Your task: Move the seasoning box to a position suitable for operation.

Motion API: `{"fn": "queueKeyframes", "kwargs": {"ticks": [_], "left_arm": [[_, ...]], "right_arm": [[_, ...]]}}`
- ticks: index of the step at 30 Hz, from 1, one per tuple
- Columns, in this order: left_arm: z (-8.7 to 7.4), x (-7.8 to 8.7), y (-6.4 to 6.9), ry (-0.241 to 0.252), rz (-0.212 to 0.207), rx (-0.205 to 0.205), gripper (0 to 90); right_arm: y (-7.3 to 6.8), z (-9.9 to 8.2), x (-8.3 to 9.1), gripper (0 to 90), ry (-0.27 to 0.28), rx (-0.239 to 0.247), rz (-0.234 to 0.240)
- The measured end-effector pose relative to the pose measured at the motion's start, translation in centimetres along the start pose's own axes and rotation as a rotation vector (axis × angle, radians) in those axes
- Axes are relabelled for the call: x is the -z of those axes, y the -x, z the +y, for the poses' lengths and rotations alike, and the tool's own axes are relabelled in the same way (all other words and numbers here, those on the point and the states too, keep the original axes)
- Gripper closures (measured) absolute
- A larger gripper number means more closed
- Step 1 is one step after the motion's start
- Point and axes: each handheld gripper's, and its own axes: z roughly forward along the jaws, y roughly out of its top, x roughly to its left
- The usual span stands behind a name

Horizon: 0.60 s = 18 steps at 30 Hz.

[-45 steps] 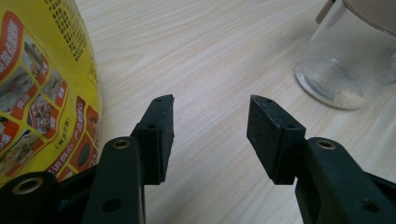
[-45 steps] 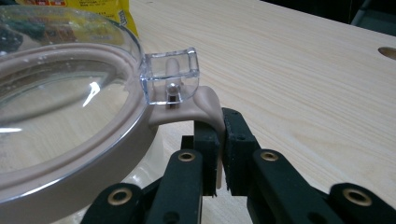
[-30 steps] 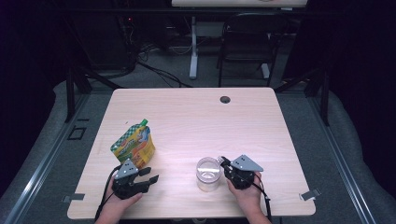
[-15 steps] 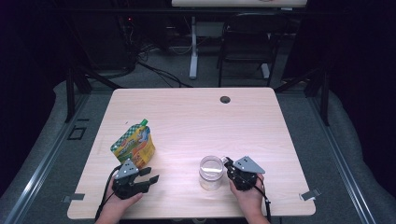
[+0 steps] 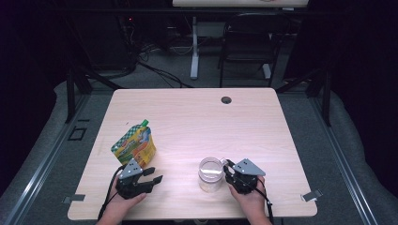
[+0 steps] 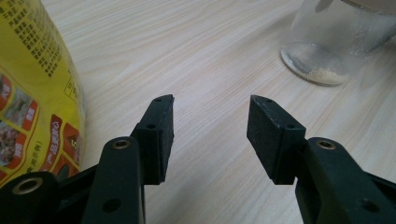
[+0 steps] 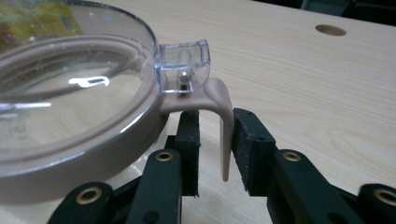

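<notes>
Jar (image 5: 210, 174): near table edge, just left of right gripper (image 7: 215, 140) | Latch tab (image 7: 223, 123): hangs upright between its jaws, which have just been opening, pads barely off | Left gripper (image 6: 210, 135): apart, empty, beside pouch (image 5: 134, 145), farther from jar.

Both hands rest low at the near table edge, the left gripper (image 5: 151, 176) pointing toward two o'clock with jaws set wide on nothing, the right gripper (image 5: 228, 169) pointing toward ten o'clock, its jaws having just been opening, seemingly loose about a tan latch tab (image 7: 223, 122).
</notes>
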Motion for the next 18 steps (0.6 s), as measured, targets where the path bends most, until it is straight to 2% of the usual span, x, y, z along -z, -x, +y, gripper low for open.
{"fn": "queueKeyframes", "kwargs": {"ticks": [3, 10, 11, 14, 18], "left_arm": [[0.1, -0.2, 0.1, 0.001, -0.005, -0.002, 51.1], [0.4, -0.5, 0.2, 0.001, -0.013, -0.012, 51.1], [0.4, -0.6, 0.2, 0.004, -0.015, -0.004, 51.1], [0.6, -0.8, 0.2, 0.001, -0.022, -0.019, 51.1], [0.8, -1.0, 0.5, 0.0, -0.032, -0.016, 51.1]], "right_arm": [[0.3, 0.0, 0.4, 67.3, -0.015, -0.002, 0.013], [0.0, 0.3, 1.6, 68.1, -0.007, 0.008, 0.023], [0.0, 0.3, 1.7, 68.3, 0.001, 0.007, 0.022], [0.0, 0.3, 2.2, 70.0, 0.017, -0.009, 0.033], [0.3, 0.3, 2.8, 71.9, 0.03, -0.029, 0.033]]}}
